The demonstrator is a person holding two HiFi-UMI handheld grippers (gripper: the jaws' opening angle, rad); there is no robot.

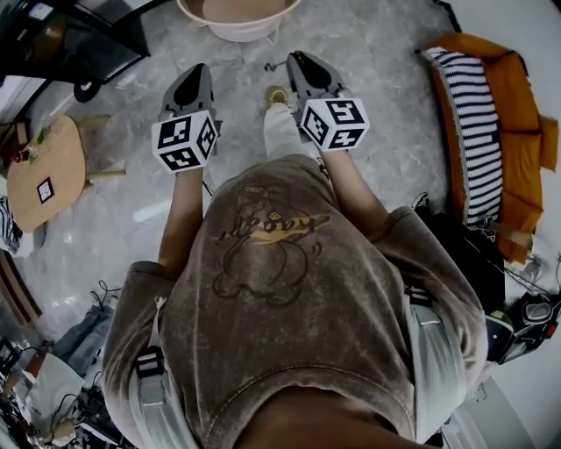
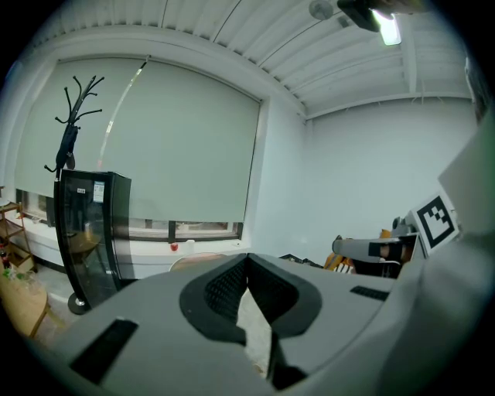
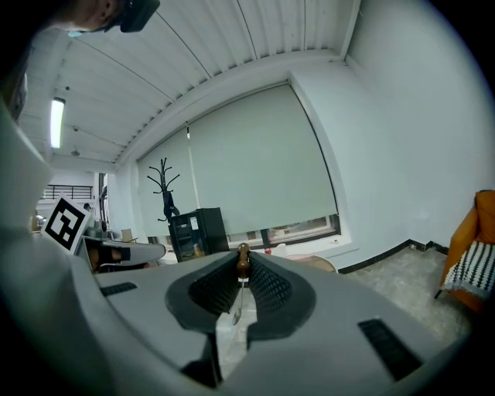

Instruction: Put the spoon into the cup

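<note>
The person stands on the grey marble floor (image 1: 377,53) with both tools held out ahead. The right claw (image 3: 242,272) is pinching the spoon (image 3: 243,258). The spoon's brown knobbed end pokes up past the tips at 12 o'clock, and its thin metal shaft runs down between the ribbed pads. The left claw (image 2: 247,261) is pressed together at the tips with nothing in it. From above, a round wooden surface (image 1: 44,162) sits at 9 o'clock. An orange armchair (image 1: 521,131) with a striped cushion (image 1: 473,114) is at 3 o'clock, and a pale-rimmed round surface (image 1: 237,26) at 12 o'clock. Past the left claw, towards 9 o'clock, stands a black glass-door fridge (image 2: 89,232) with a coat stand (image 2: 73,116) behind it.
</note>
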